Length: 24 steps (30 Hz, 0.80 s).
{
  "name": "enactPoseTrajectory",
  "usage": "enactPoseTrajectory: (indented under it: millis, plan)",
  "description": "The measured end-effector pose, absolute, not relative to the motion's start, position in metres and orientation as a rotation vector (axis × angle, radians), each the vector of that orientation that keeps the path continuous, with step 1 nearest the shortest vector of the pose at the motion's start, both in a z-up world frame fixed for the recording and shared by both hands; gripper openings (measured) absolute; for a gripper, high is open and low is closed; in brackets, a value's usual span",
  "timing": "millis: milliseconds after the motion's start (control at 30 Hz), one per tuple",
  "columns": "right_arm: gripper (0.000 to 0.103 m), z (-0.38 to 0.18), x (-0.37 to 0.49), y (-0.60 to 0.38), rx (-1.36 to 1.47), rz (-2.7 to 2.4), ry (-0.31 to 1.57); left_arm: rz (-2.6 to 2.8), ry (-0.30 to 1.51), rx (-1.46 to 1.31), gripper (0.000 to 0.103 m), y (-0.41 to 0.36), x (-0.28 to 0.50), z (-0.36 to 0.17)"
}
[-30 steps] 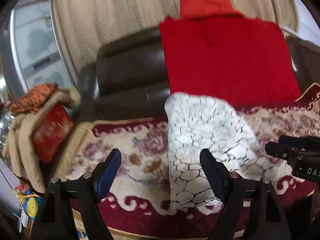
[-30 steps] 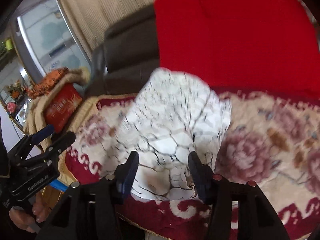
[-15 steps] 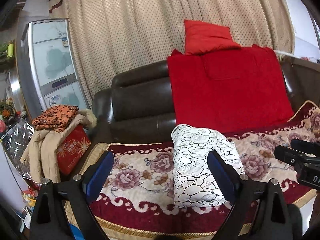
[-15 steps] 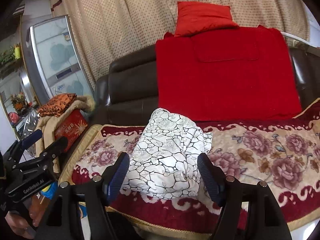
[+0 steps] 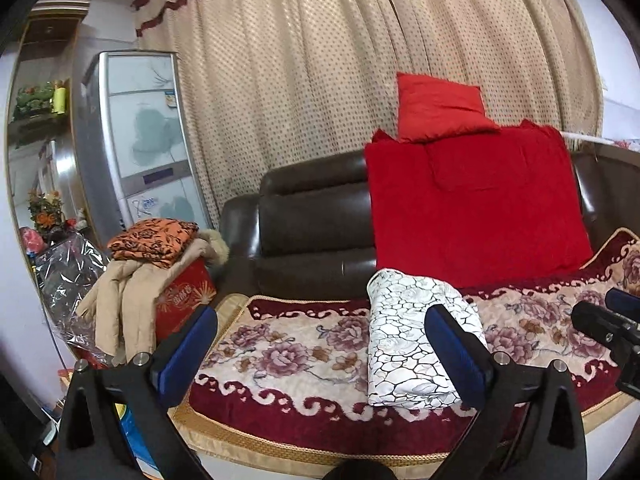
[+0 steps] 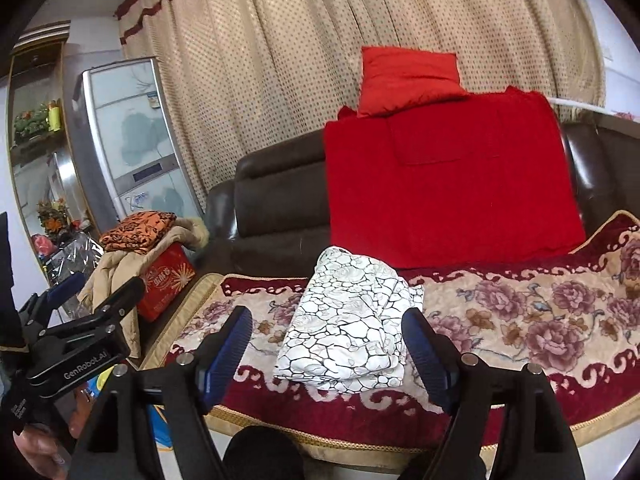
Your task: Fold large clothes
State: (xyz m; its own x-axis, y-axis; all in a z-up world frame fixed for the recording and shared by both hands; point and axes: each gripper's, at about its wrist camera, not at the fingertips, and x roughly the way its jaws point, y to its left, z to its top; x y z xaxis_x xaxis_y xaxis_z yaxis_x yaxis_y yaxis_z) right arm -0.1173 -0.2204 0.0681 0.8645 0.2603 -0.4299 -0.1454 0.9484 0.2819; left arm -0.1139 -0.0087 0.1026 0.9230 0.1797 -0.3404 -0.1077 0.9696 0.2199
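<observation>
Folded white garment with a black crackle-and-rose print [image 5: 416,336] lies on the floral sofa cover [image 5: 296,356], lengthwise from the near edge toward the backrest; its far end is just short of the red throw [image 5: 476,208] draped over the backrest. In the right wrist view the garment [image 6: 352,324] shows looser layers along its right side, one corner sticking out. Left gripper [image 5: 320,364] hangs in front of the sofa, fingers spread wide and holding nothing; its right finger overlaps the garment in the view, though contact cannot be judged. Right gripper [image 6: 328,356] is likewise spread wide and empty, the garment framed between its blue pads [image 6: 424,356]. Each gripper appears at the edge of the other's view. A red cushion [image 5: 440,108] sits on top of the backrest, above the throw, in front of a beige dotted curtain [image 5: 304,68]. Dark brown leather sofa back [image 5: 312,216] is exposed left of the throw. Far left: refrigerator [image 5: 140,136], a red box [image 5: 184,300] with a tan coat [image 5: 128,296] and an orange patterned fabric [image 5: 152,240] piled on it.
</observation>
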Motion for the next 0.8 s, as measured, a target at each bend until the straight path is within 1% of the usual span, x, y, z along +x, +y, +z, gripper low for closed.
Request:
enactPoseTrajectory:
  millis: [333,800]
  plan:
    - [0.080,0.072,-0.153,-0.205,0.232,0.227,0.483,0.214,0.321,0.180,0.103,0.004,-0.153,0.111]
    - [0.080,0.099,-0.200,-0.205,0.208,0.209,0.422,0.222,0.246,0.172,0.103,0.002,-0.196,0.134]
